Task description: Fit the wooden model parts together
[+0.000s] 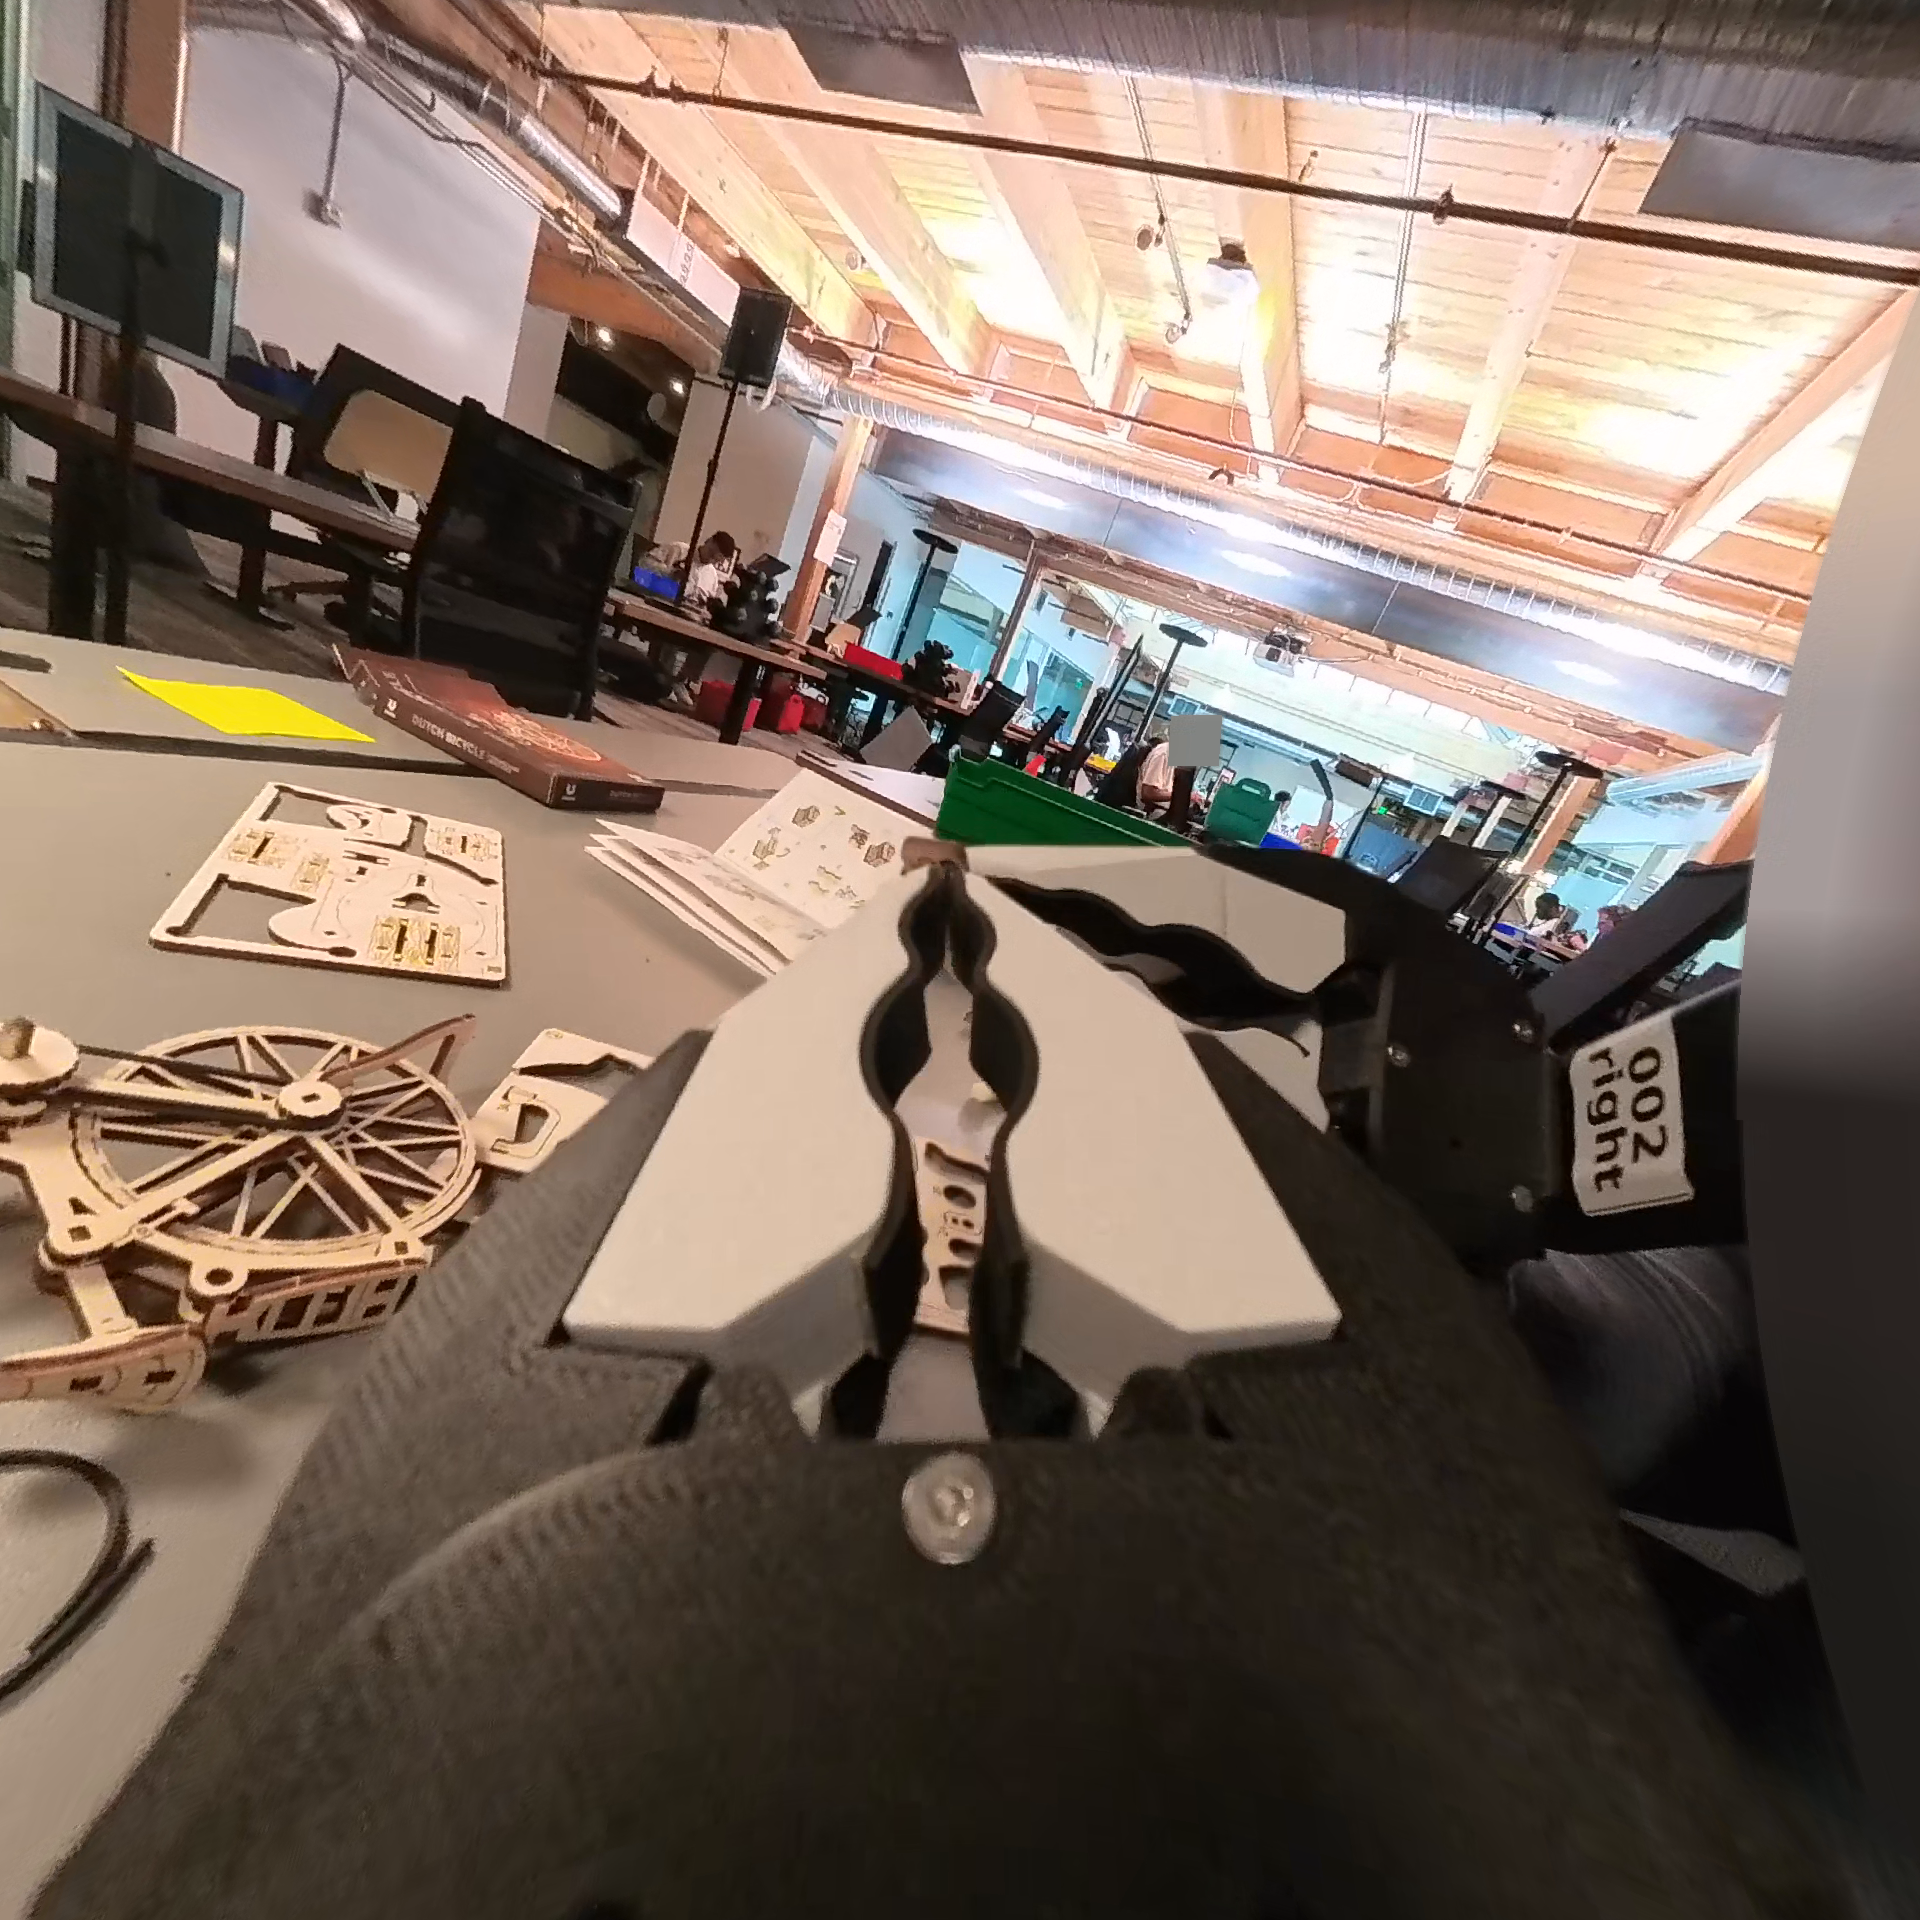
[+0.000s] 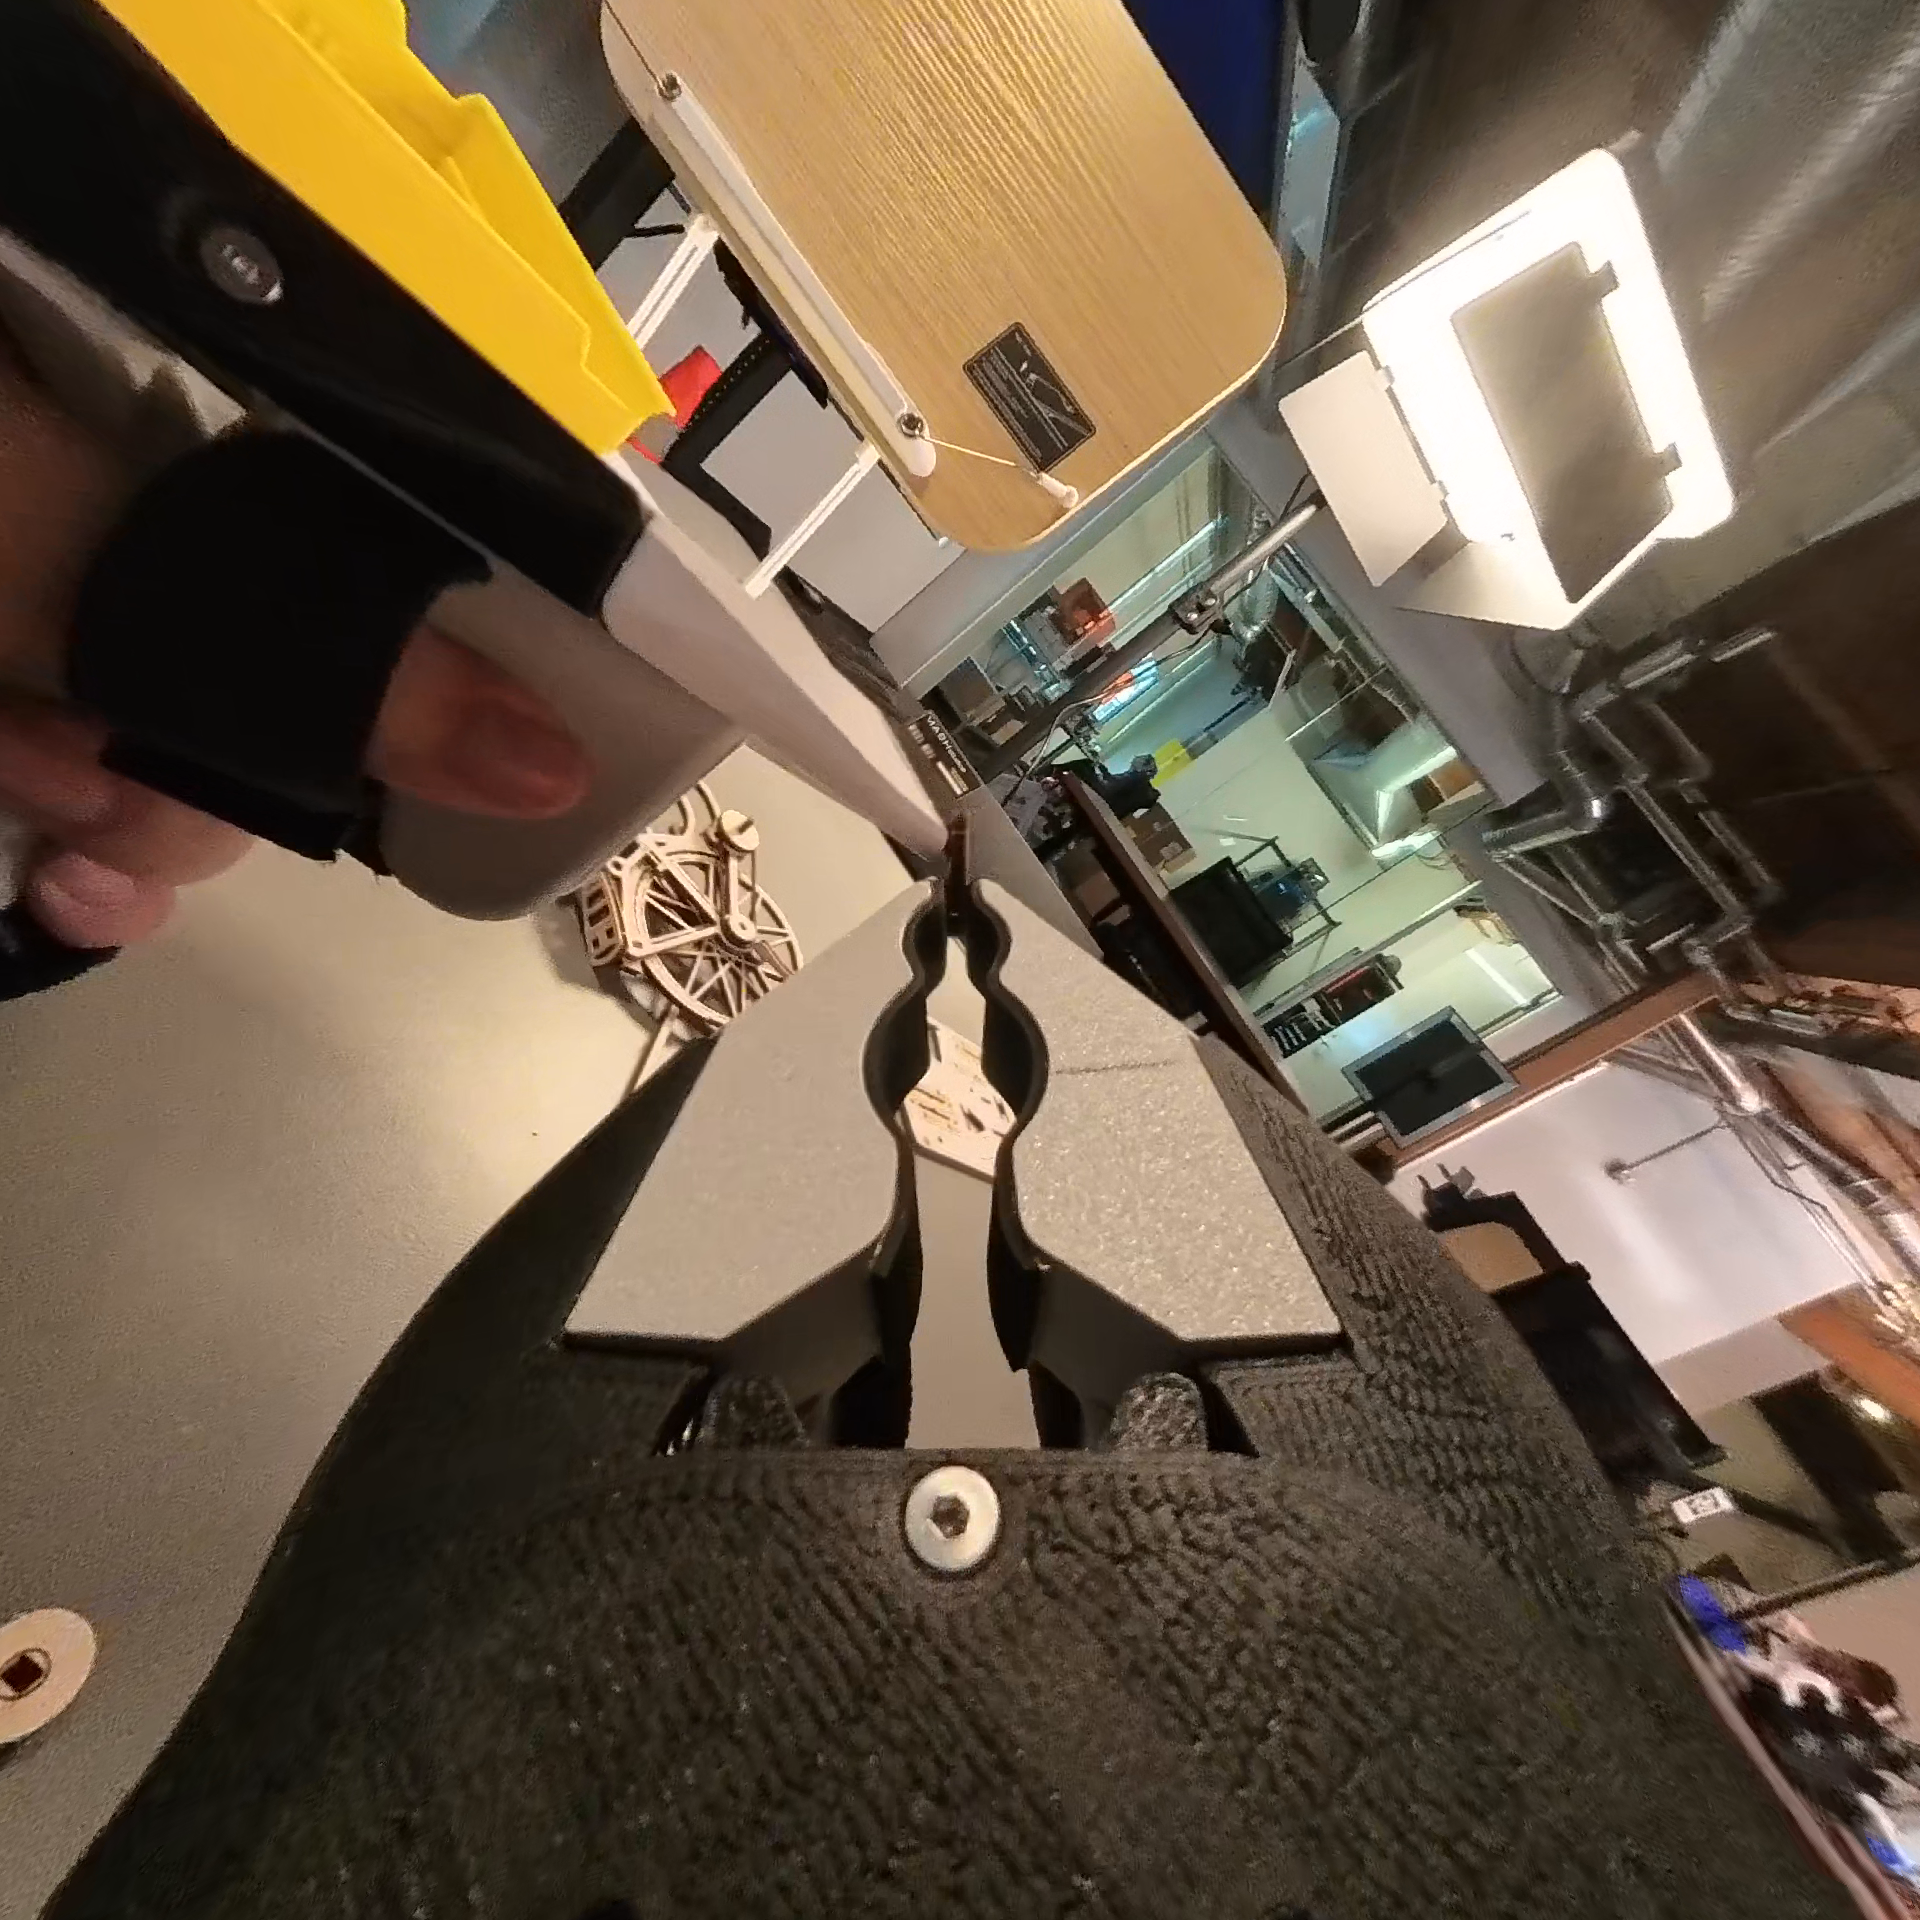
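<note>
A part-built wooden bicycle model point(image 1: 239, 1174) lies on the grey table point(image 1: 582, 935) at the left; it also shows in the right wrist view point(image 2: 686, 925). My left gripper point(image 1: 940, 868) is shut, its tips pinching a small brown wooden piece point(image 1: 933, 854). My right gripper point(image 2: 954, 883) is shut too, pinching a thin dark piece point(image 2: 956, 831). The two grippers meet tip to tip above the table: the right one point(image 1: 1143, 914) comes in from the right, the left one point(image 2: 790, 707) from the upper left, held by a gloved hand point(image 2: 312, 707). A wooden strip with cut-outs point(image 1: 945, 1226) shows through the left fingers' gap.
A laser-cut parts sheet point(image 1: 332, 883), a loose wooden part point(image 1: 551, 1101), a dark box point(image 1: 499, 738), an open instruction booklet point(image 1: 790, 873), a yellow sheet point(image 1: 239, 707) and a green bin point(image 1: 1039, 810) are on the table. A black band point(image 1: 83, 1538) lies near left. A wooden disc point(image 2: 31, 1673) lies apart. Only a small space, under 4 cm, lies between the two pairs of fingers.
</note>
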Demonstrator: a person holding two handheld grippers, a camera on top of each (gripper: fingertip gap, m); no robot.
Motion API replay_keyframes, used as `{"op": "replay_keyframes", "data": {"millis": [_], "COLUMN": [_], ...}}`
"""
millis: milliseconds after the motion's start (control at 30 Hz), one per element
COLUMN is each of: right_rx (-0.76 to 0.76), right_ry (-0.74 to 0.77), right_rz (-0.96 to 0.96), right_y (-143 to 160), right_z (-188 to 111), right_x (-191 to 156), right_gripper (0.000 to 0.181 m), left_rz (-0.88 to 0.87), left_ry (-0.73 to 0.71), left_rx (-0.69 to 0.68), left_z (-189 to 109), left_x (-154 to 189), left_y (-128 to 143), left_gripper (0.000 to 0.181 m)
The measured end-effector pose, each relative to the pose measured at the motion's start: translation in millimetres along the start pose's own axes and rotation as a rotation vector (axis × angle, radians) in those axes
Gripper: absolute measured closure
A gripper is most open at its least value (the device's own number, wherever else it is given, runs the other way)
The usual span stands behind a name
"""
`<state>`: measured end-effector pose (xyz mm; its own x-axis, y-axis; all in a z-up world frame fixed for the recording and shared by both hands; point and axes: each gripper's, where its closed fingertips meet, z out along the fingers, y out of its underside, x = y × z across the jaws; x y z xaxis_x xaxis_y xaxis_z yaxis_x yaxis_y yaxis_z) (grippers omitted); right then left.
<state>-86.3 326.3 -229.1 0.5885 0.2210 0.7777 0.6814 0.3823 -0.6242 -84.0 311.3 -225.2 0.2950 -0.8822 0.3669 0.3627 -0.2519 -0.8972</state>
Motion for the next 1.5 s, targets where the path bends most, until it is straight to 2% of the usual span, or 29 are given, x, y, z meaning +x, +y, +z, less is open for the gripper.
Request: {"op": "replay_keyframes", "data": {"millis": [667,867,967,1067,1167,1500], "right_rx": [-0.008,-0.012,-0.052,-0.043,-0.037,-0.022], "right_ry": [-0.037,-0.051,-0.075,-0.088,-0.093,-0.106], "right_rz": [0.107,0.148,0.189,0.259,0.263,0.265], "right_y": [5.2,6.6,15.4,16.7,14.8,10.6], "right_z": [1.3,1.0,3.6,3.3,2.7,2.2], "right_x": [-1.7,-1.6,-3.7,-1.1,-2.4,-5.6], "right_gripper": [0.181,0.181,0.181,0.181,0.181,0.181], "left_rz": [-0.008,0.038,0.122,0.195,0.181,0.173], "left_ry": [0.007,0.006,0.056,0.01,-0.106,-0.083], "left_rx": [-0.036,-0.055,-0.095,-0.105,-0.032,-0.065], "left_z": [2.7,3.5,6.4,8.5,1.5,5.2], "left_x": [0.6,3.0,17.4,16.1,-3.4,-0.7], "left_y": [4.6,6.5,13.4,15.1,1.6,7.1], "left_gripper": [0.181,0.181,0.181,0.181,0.181,0.172]}}
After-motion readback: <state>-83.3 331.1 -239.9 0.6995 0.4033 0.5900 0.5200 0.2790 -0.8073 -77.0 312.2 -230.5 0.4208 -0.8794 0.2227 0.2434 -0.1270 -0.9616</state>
